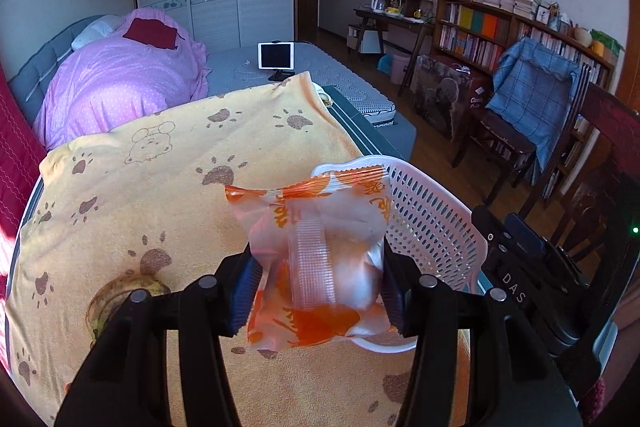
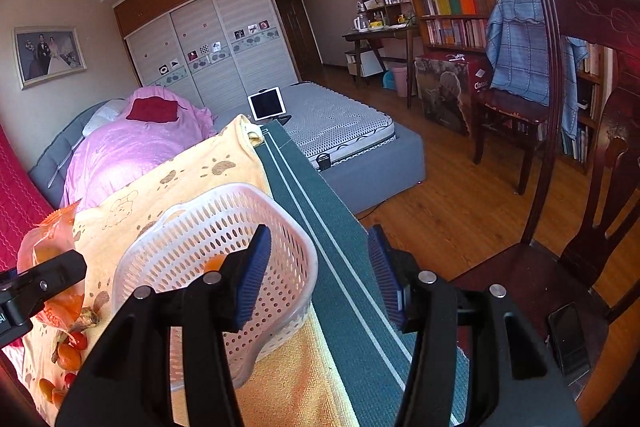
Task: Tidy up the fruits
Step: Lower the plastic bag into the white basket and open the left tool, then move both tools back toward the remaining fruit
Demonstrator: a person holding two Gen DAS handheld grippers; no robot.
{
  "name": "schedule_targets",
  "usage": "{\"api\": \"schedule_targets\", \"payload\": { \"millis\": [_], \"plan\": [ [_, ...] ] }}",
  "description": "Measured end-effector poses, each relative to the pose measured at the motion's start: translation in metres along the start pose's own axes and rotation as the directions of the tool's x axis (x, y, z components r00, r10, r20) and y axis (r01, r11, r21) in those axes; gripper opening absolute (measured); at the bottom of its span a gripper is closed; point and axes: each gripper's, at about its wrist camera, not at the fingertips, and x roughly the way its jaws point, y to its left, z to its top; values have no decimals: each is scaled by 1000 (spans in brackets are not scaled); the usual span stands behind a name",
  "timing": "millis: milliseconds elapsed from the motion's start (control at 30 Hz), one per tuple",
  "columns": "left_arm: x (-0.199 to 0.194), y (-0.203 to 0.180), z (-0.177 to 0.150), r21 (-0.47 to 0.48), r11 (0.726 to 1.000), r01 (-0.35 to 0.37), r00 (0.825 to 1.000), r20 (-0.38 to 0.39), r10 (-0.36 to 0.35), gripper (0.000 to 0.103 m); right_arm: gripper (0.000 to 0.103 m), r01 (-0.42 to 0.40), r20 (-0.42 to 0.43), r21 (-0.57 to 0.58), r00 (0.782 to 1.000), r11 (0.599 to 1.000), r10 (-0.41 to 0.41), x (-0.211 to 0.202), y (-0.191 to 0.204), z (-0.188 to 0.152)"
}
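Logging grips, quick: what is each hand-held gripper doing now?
Left hand-held gripper: shut on orange-and-clear plastic snack packet.
Right hand-held gripper: open, holding nothing.

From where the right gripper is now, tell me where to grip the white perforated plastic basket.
Grip the white perforated plastic basket by its near right rim, coming from above. The wall is thin and upright, so one finger can go inside and one outside. The right gripper, open, already has one finger over the basket. This edge also stays clear of the left gripper.
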Motion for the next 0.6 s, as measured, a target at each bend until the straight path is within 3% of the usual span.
{"api": "schedule_targets", "payload": {
  "millis": [233, 300, 600],
  "plan": [
    [18, -15, 2, 12, 996, 92, 995, -26, -92, 57, 52, 10, -4, 16, 1000, 1000, -10, 2, -3, -1],
    [18, -12, 1, -4, 994, 106, 994, -17, -106, 84, 52, 11, -3, 14, 1000, 1000, -11, 3, -3, -1],
    [0, 10, -2, -53, 997, 48, 998, 34, -46, 84, 52, 12, 1, 11, 1000, 1000, -12, 3, -3, -2]
  ]
}}
